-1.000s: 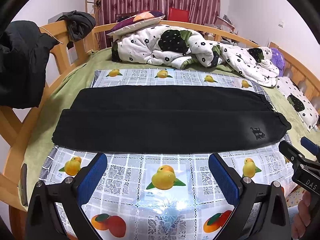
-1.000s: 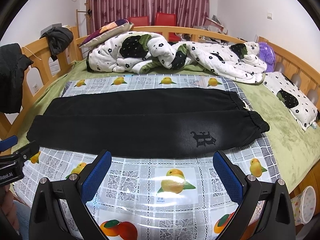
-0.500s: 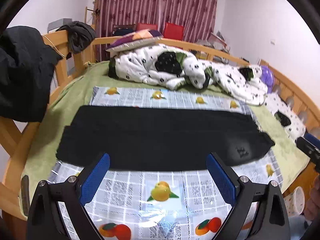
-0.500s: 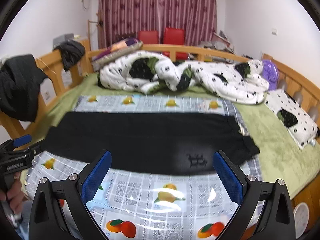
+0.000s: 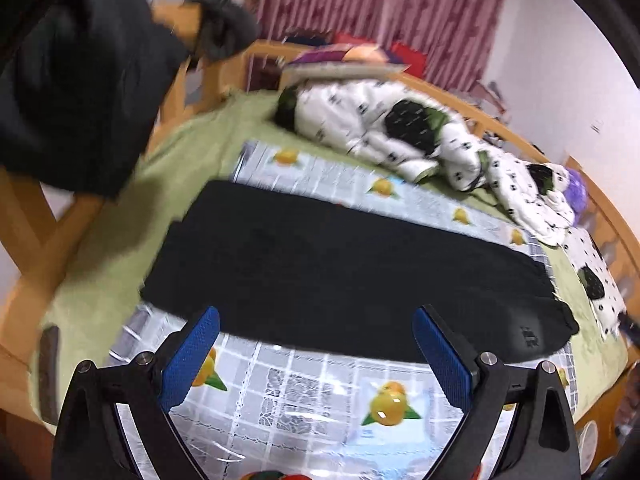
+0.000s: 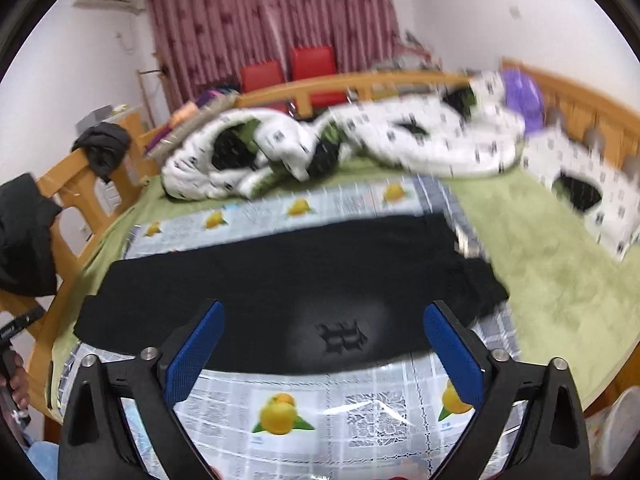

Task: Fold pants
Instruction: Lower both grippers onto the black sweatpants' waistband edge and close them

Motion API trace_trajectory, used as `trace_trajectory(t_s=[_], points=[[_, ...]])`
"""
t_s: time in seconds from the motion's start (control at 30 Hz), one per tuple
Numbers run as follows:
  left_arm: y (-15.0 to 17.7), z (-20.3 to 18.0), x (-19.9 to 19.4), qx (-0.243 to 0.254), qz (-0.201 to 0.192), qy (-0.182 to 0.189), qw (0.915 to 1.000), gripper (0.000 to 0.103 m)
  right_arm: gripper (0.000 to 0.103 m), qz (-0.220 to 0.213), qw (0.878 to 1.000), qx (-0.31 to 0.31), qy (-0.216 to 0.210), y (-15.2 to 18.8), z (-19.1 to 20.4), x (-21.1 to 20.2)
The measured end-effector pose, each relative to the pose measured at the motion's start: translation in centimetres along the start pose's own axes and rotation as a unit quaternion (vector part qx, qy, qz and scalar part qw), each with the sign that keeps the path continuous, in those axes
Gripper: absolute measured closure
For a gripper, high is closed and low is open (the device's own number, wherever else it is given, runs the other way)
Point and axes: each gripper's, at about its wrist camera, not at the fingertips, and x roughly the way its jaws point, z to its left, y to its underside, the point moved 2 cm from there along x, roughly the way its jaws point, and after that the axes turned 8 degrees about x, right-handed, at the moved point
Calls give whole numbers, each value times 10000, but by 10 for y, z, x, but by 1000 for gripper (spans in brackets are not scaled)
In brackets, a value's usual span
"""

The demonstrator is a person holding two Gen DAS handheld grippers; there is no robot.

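Black pants (image 5: 340, 264) lie flat across a fruit-print plastic cloth (image 5: 304, 388) on the bed, folded lengthwise, with a small logo near the right end (image 6: 342, 338). They also show in the right wrist view (image 6: 300, 280). My left gripper (image 5: 316, 354) is open and empty, held above the near edge of the pants toward their left part. My right gripper (image 6: 322, 354) is open and empty, above the near edge by the logo. Both views are blurred by motion.
A rumpled white black-spotted quilt (image 5: 400, 132) lies at the back of the green bedsheet (image 6: 540, 264). A wooden bed rail (image 6: 76, 184) with dark clothes (image 5: 80, 80) hung on it runs along the left. A spotted pillow (image 6: 592, 192) lies at right.
Both grippers have risen and tilted; the left view has swung toward the pants' left end, the right view toward the logo end. Both stay open and empty.
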Motion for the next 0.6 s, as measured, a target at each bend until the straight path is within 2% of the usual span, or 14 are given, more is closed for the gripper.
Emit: trace_trajectory(t_s=[0.13,0.23,0.3,0.37,0.5,0.6], points=[[31,23,65,-213,415,95,9989,19,27,340,9990,258,140,28,-47,56],[61,39,107,-436,748,37,9962,29,34,646,9962,542,206,54,-80,101],[75,48,128,-720,865,196,9935,33,40,793,9940,722,210,64,-93,121],[86,56,140,-942,860,335,9913,33,40,897,9916,918,180,75,-107,139],[85,65,147,-1210,496,390,9906,33,40,1170,9829,1420,-17,88,-128,172],[78,78,155,-1708,356,534,9832,33,40,1005,9803,1671,-313,86,-132,181]])
